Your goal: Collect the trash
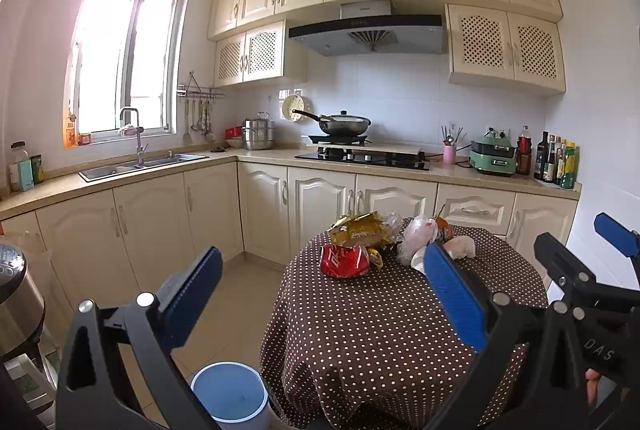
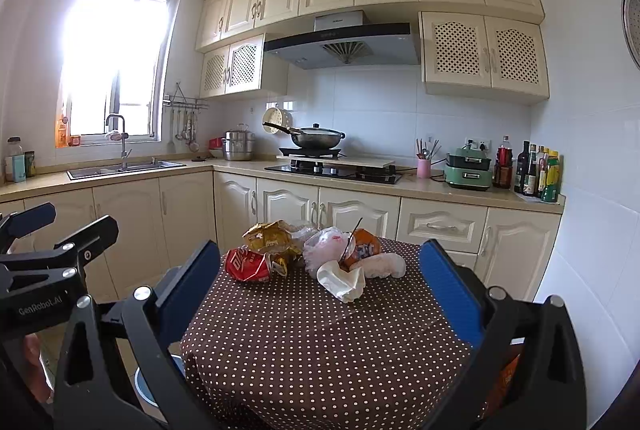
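- Right, left wrist view: the left tool point(image 1: 320, 294) hangs spread wide with nothing between its blue pads, short of the litter. The crumpled red snack wrapper point(image 1: 345, 261) lies on the round desk with the brown dotted cloth point(image 1: 360, 330); a blue-lined white bin point(image 1: 231, 396) waits on the floor just beside it, handy for drops.
- Now the right wrist view: the right tool point(image 2: 320, 290) is also spread and empty, framing the pile. A crushed white paper cup point(image 2: 342, 280) lies nearest, probably the easiest first pick.
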A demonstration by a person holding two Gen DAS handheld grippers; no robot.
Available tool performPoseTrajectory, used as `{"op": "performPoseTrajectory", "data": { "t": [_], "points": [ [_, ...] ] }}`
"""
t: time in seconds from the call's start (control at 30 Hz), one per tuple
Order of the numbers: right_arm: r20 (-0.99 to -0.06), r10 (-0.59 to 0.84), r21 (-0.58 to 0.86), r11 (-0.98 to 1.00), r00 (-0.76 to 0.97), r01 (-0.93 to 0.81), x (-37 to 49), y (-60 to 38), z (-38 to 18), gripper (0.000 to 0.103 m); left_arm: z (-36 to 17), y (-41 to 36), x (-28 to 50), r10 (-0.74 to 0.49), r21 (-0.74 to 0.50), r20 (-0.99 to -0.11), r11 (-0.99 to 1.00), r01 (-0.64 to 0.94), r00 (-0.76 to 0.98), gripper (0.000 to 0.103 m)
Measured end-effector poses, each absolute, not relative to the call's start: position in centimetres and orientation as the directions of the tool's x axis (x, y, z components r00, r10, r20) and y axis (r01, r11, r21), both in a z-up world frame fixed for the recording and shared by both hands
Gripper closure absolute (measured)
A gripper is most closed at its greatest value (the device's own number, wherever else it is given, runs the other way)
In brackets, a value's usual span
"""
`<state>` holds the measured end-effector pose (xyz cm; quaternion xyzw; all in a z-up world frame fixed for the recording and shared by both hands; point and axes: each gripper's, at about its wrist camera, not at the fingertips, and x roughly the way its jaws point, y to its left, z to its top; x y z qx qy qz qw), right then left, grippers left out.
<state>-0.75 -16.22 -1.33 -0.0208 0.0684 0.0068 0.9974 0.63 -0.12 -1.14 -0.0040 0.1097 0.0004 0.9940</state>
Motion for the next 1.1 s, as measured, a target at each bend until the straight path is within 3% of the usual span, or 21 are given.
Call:
{"op": "performPoseTrajectory", "data": {
  "t": [1.1],
  "points": [
    [-0.154, 0.017, -0.030, 0.999, 0.988, -0.022, -0.56, -16.71, -1.30, 0.007, -1.23, -0.54, 0.65, -0.003, 0.013, -0.229, 1.000, 0.006, 0.973, 0.005]
  ]
}}
